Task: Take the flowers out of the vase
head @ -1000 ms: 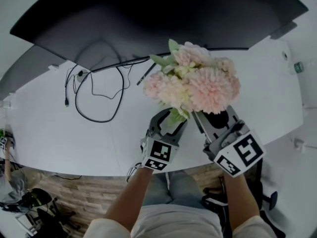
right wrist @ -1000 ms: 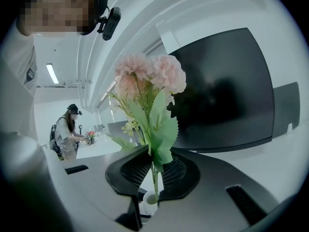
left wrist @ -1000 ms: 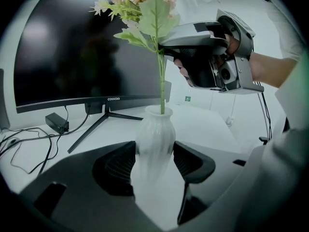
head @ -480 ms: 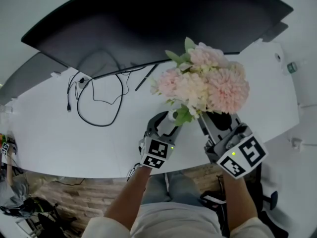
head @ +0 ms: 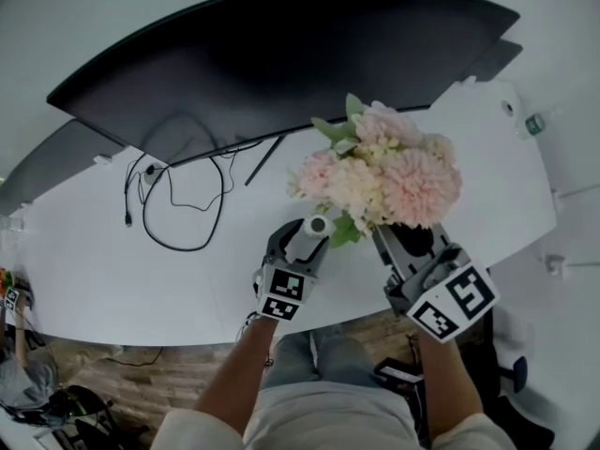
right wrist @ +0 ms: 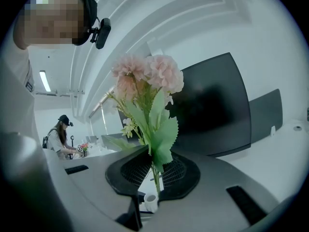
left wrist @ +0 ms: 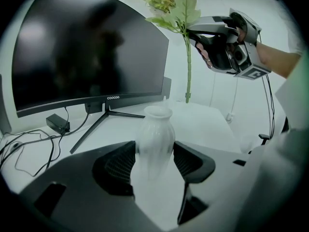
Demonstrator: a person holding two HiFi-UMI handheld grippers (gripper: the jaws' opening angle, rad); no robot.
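the right claw [right wrist: 153, 170] is pinched nearly closed on the thin green stems [right wrist: 155, 178] of the artificial flowers [head: 380, 172], with the ribbed pads pressing from both sides just under a serrated leaf. the pink blooms and green leaves stand above the claw, and the stems hang down below it. in the left claw's view the bunch is held up in the air, and the cut end of the long stem hangs free, clear of the vase mouth and off to its right.

the left claw [left wrist: 153, 163] stands wide, its two pads set against the sides of the white vase [left wrist: 154, 139]. the vase is upright on the table [head: 112, 261] and its mouth is open, with nothing in it. in the head view the vase mouth shows just beside the lower left edge of the bouquet, between the two claws.

behind the vase a large curved monitor [head: 281, 54] with a dark screen stands on a v-shaped foot. a black cable [head: 178, 204] lies in loops on the white table to the left, and a small black power brick [left wrist: 58, 123] sits near the monitor's foot.
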